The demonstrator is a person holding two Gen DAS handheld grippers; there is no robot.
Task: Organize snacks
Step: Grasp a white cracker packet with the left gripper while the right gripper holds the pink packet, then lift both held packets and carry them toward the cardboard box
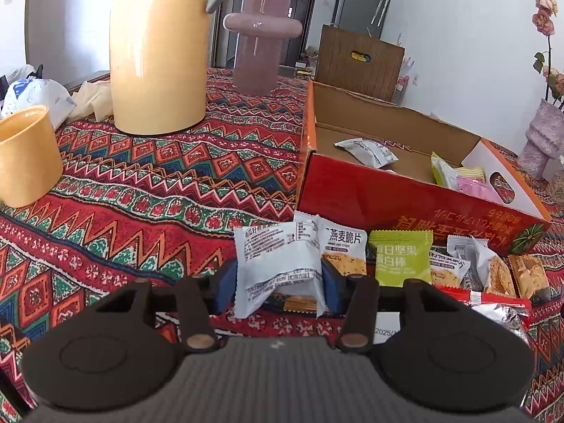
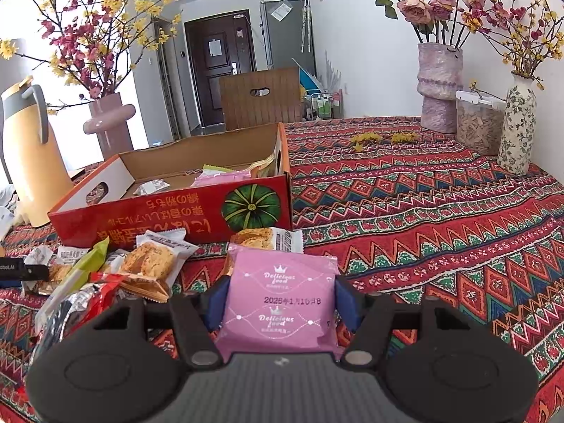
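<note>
While both hands sit low over the patterned bench (image 2: pixel 440 218), each one has a snack in its grasp: the left gripper (image 1: pixel 278 285) has its blue fingers (image 1: pixel 331 287) pinched in on a white packet (image 1: pixel 278 268), which crumples and folds between the pads, and the right gripper (image 2: pixel 280 301) has its fingers (image 2: pixel 347 303) clamped on either side of a pink packet (image 2: pixel 280 303) printed with a crown. Just beyond them stands the open red box (image 1: pixel 405 197), with a grey-white sachet, a green one and a pink one already lying inside on the cardboard floor. A loose heap of snacks (image 1: pixel 458 268) sits on the cloth just in front of the box wall, so the sorting looks only partly done. This reads as the pick-up step, both grips made. Next, I'd judge, each packet needs lifting clear of the pile and carrying up over the near wall of the box before letting go; the white one looks soft and may slip or twist in that squeeze.
</note>
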